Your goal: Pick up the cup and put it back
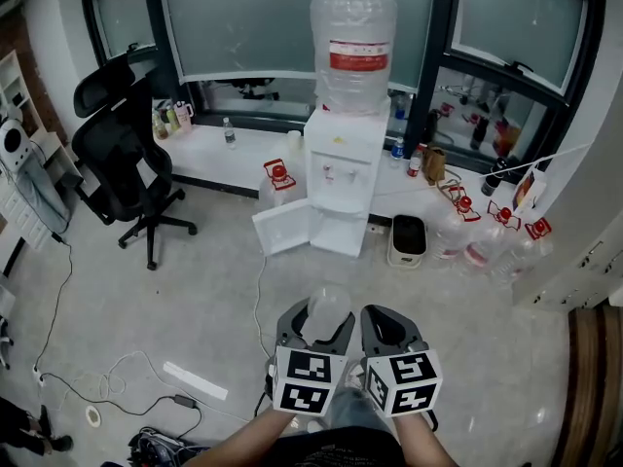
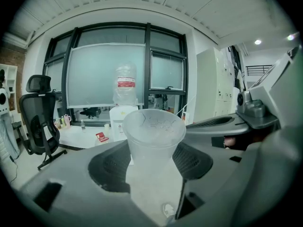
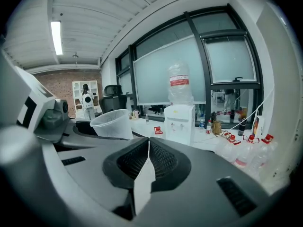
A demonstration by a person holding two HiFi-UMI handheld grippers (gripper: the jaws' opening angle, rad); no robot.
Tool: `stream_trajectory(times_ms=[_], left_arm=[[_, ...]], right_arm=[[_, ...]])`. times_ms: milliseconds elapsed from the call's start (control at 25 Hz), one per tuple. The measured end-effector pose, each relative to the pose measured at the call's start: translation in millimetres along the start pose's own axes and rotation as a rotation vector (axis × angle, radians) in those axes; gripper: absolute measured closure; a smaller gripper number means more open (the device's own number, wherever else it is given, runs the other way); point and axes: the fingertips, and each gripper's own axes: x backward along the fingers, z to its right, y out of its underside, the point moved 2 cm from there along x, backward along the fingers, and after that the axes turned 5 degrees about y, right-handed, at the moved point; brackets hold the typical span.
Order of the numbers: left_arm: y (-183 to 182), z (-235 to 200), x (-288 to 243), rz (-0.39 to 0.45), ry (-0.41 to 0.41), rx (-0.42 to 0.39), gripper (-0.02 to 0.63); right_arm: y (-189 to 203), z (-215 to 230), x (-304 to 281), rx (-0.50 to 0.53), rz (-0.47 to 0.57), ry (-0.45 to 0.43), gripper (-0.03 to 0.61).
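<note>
Left tongs [image 1: 313,333]: grasping the cup [image 1: 328,309]. In the left gripper view [image 2: 154,161] we see the dark ribbed pads [image 2: 111,167] bearing on the cup's [image 2: 154,131] lower wall from both sides.
Cup: translucent plastic, upright, mouth up. It is carried in the air above the floor [image 1: 195,280], in front of the person and well apart from the dispenser [image 1: 343,178]. We see nothing inside it.
Right tongs [image 1: 391,331]: clenched, with nothing between them. In the right gripper view [image 3: 149,144] the two pads meet along a thin seam. The cup [image 3: 112,124] shows to their left in that view.
Tongs, mutual position: side by side, just beside each other, marker cubes toward the person. Both point toward the dispenser.
Dispenser: white cabinet against the window wall, with a clear jug [image 1: 352,47] seated upside down on top. Its lower door [image 1: 284,227] stands swung out to the left.
Chair [image 1: 122,154]: black office chair on the floor, left of the dispenser.
Spare jugs [image 1: 487,246]: clear, with red caps, lying on the floor right of the dispenser.
Cable [image 1: 117,368]: loose on the floor at lower left.
</note>
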Motion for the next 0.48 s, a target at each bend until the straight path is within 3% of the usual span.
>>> stream_trajectory(times_ms=[480], left_arm=[[-26, -31, -89, -0.044, -0.041, 0.006, 0.337]], right_arm=[[-22, 55, -83, -0.026, -0.024, -0.053, 0.557]])
